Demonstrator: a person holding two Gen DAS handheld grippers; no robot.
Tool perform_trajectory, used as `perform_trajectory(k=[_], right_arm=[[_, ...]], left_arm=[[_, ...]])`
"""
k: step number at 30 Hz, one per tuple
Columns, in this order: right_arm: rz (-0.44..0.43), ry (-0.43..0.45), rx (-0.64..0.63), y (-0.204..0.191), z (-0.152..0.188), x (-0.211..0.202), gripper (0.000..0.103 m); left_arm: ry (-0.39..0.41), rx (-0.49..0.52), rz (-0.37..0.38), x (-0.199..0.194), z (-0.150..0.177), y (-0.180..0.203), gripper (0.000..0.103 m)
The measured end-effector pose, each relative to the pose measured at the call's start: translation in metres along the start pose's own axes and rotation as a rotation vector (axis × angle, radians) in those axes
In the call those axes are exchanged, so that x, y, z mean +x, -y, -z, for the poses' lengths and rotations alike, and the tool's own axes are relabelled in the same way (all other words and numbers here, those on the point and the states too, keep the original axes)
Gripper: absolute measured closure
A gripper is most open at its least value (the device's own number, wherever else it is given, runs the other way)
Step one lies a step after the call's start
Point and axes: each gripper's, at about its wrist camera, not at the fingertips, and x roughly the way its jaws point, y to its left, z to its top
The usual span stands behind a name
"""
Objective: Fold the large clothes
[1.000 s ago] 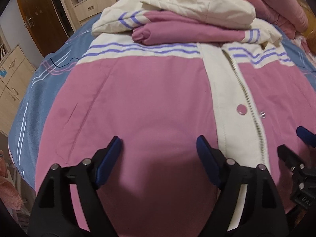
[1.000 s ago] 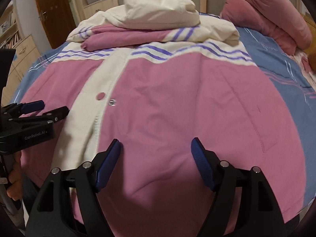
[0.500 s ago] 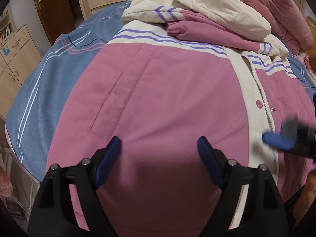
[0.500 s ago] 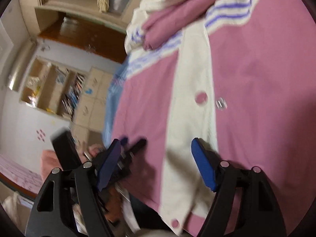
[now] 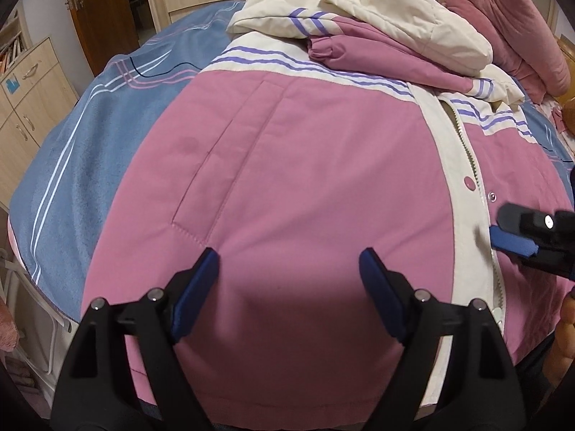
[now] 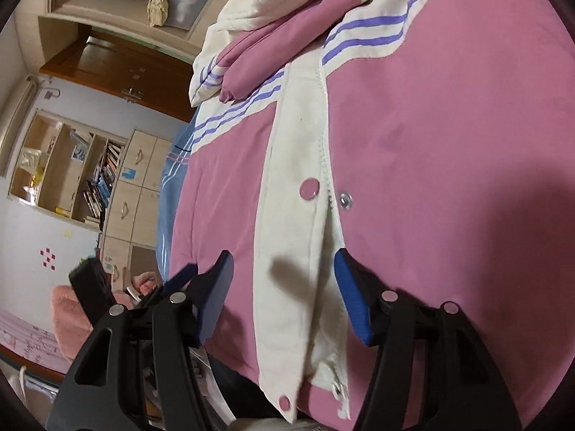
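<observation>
Both grippers gape, holding nothing: left gripper point(image 5: 287, 283) over the pink jacket point(image 5: 305, 179), right gripper point(image 6: 284, 287) straddling the placket point(image 6: 294, 215) at six o'clock. Grabbing one loose layer could skew the fold.

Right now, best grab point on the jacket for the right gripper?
Probably the cream placket at the hem, approached from the bottom edge. The right gripper is open and already straddles it; the flap lies loose beside the zipper, giving a free edge.
</observation>
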Motion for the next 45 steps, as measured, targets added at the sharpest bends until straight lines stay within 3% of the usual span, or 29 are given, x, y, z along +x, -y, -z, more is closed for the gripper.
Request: perform_trajectory(k=[3,6,8,9,10,11,13,16,18,21,22,26,27,28,30,33,35,37,39,41,43,45], right_arm=[[-0.013,0.009,-0.011,-0.009,-0.009,0.009,0.039],[-0.092,0.031,0.007,-0.01,-0.01,0.001,0.039],[-0.127,0.067,0.008,-0.013,-0.01,-0.005,0.045],[-0.112,0.085,-0.002,-0.015,-0.011,-0.008,0.06],[-0.096,0.097,-0.008,-0.015,-0.012,-0.011,0.086],[-0.071,0.124,-0.01,-0.016,-0.013,-0.015,0.097],[-0.072,0.172,-0.026,-0.022,-0.012,-0.026,0.099],[0.017,0.239,-0.136,-0.042,-0.003,-0.039,0.1],[0.035,0.252,-0.138,-0.039,0.002,-0.045,0.1],[0.077,0.191,-0.014,-0.002,0.006,-0.039,0.1],[0.126,0.161,0.006,0.011,0.009,-0.032,0.1],[0.179,0.146,-0.073,0.007,0.02,-0.036,0.097],[0.21,0.141,-0.116,0.001,0.021,-0.038,0.088],[0.229,0.144,-0.138,-0.004,0.022,-0.04,0.072],[0.285,0.211,-0.186,-0.015,0.022,-0.052,0.059],[0.266,0.235,-0.254,-0.025,0.019,-0.059,0.059],[0.263,0.176,-0.267,-0.024,0.018,-0.044,0.059],[0.341,0.07,-0.266,-0.017,0.019,-0.014,0.059],[0.364,0.078,-0.293,-0.018,0.02,-0.01,0.059],[0.32,0.073,-0.301,-0.025,0.011,-0.02,0.059],[0.278,0.123,-0.291,-0.032,-0.004,-0.036,0.059],[0.307,0.204,-0.299,-0.045,-0.04,-0.056,0.059]], left_arm=[[0.001,0.0,0.0,0.0,0.001,-0.001,0.02],[-0.001,-0.008,0.007,0.001,0.002,-0.003,0.02],[-0.001,-0.008,0.006,0.001,0.003,-0.004,0.02],[-0.002,-0.006,0.004,0.001,0.003,-0.004,0.02],[-0.002,-0.006,0.001,0.001,0.003,-0.003,0.02],[-0.003,-0.004,-0.002,0.002,0.003,-0.003,0.02],[0.0,-0.004,0.006,0.0,0.003,-0.001,0.018],[0.004,0.004,0.036,-0.002,0.003,0.003,0.017],[-0.002,0.028,0.034,-0.003,0.004,0.009,0.017],[-0.008,0.057,0.01,0.001,0.008,0.015,0.016],[-0.013,0.066,0.001,0.003,0.01,0.016,0.015],[-0.014,0.091,0.0,0.002,0.012,0.016,0.014],[-0.021,0.093,0.008,0.0,0.012,0.015,0.014],[-0.028,0.086,0.025,-0.004,0.011,0.012,0.014],[-0.026,0.06,0.055,-0.013,0.007,0.004,0.014],[0.02,0.025,0.053,-0.03,-0.002,-0.007,0.014],[0.037,0.001,0.043,-0.033,-0.007,-0.013,0.014],[-0.021,-0.006,0.01,-0.017,-0.007,-0.016,0.013],[-0.093,-0.006,-0.023,0.004,0.0,-0.018,0.013],[-0.072,-0.006,-0.019,0.001,0.002,-0.019,0.013],[-0.055,-0.007,0.017,-0.007,0.0,-0.019,0.013],[-0.025,-0.021,0.049,-0.017,-0.01,-0.02,0.013]])
